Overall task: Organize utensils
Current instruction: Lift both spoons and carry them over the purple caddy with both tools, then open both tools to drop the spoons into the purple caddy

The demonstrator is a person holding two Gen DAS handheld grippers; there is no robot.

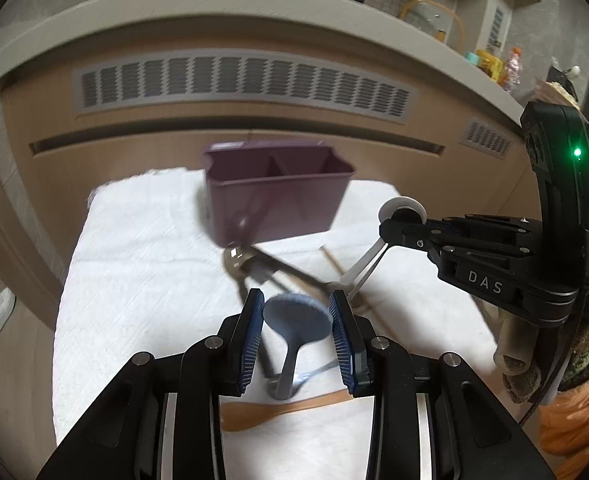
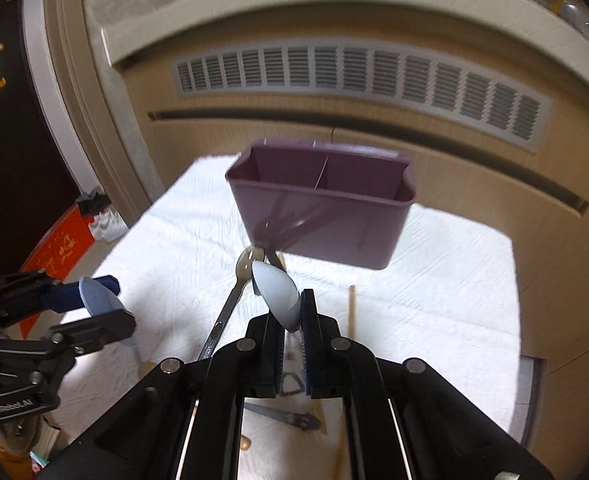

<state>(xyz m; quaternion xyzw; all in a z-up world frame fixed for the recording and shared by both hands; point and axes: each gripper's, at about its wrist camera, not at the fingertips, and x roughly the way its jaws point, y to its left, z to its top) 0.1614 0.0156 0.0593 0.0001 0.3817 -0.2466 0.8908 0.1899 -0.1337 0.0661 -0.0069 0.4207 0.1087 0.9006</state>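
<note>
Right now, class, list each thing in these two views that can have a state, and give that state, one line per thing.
Left claw: shut on the blue spoon, lifted.
Right claw: shut on the white spoon, lifted.
Purple caddy: upright on the white cloth, both compartments look empty.
Metal spoon: lying on the cloth.
Wooden spatula: lying flat on the cloth.

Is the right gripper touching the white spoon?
Touching. The right wrist view shows the right gripper with both pads pressed shut on the white spoon, its bowl sticking out above the fingertips.
</note>
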